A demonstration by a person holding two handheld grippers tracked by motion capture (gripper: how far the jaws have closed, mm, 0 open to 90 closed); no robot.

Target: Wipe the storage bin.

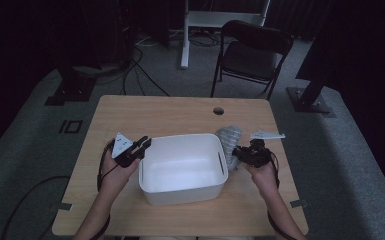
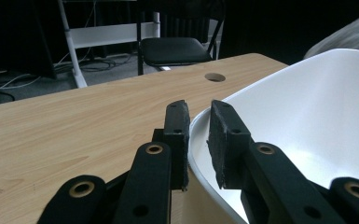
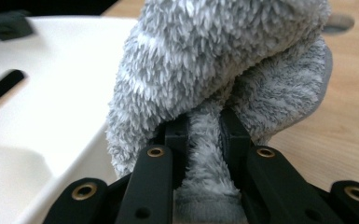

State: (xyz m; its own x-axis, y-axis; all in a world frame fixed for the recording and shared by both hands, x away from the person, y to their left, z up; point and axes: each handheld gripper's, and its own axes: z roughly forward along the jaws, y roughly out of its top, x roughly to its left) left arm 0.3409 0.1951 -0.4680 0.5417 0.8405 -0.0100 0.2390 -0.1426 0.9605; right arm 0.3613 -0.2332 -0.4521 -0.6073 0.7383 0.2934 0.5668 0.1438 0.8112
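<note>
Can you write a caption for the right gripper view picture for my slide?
Right gripper pinching a fluffy grey cloth beside the white tub.

Grey fluffy cloth [image 3: 224, 65], white tub [image 1: 182, 167]

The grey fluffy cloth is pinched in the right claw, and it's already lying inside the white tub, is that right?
Not quite. The right claw does pinch the grey fluffy cloth, but the cloth is not inside the white tub. The high view shows the cloth outside the tub, by its right wall above the wooden table; the right gripper view shows the same.
</note>
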